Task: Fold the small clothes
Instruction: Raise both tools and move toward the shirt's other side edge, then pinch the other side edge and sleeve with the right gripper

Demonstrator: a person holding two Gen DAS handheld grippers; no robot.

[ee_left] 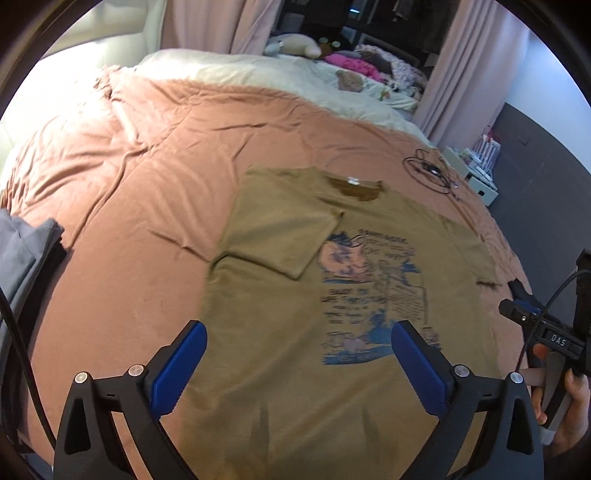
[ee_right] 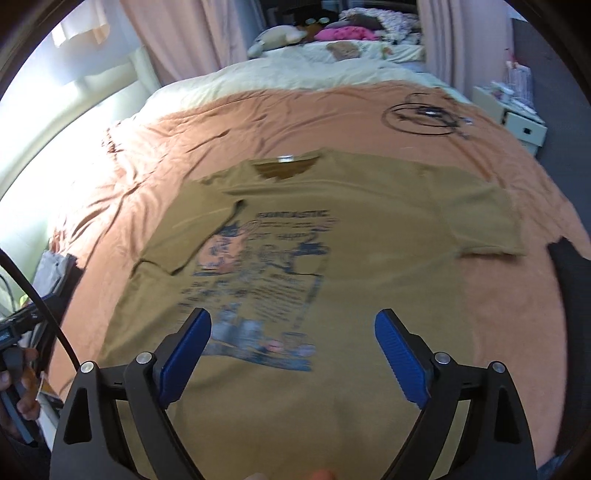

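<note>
A wide bed (ee_left: 122, 206) fills both views, covered by a salmon-pink blanket (ee_left: 155, 155) with a cream duvet (ee_left: 240, 70) beyond it toward the far end. At that far end lie a pale stuffed toy (ee_left: 291, 44) and a heap of pink and patterned cloth (ee_left: 373, 64), with pink curtains (ee_left: 207, 26) hanging behind. Spread flat on the blanket, print side up with its collar pointing away, is the olive-tan T-shirt (ee_left: 280, 369); one sleeve is folded in over the chest and laps the edge of the blue printed picture, while the other sleeve lies out flat toward the bed's edge. A folded grey garment (ee_left: 26, 251) rests on the blanket off to one side, well apart from the shirt. Past the collar, near the bed's far corner, a black coiled cable (ee_right: 424, 114) lies loose on the blanket, clear of the shirt. Beside the bed stands a white box (ee_right: 524, 125) holding small items too blurred to name. The left tongs (ee_left: 299, 358) hang over the shirt's lower half with blue pads spread wide and nothing between them; the right tongs (ee_right: 293, 350) hover likewise, pads apart and empty. A hand (ee_left: 565, 402) grips the right tool's handle.
</note>
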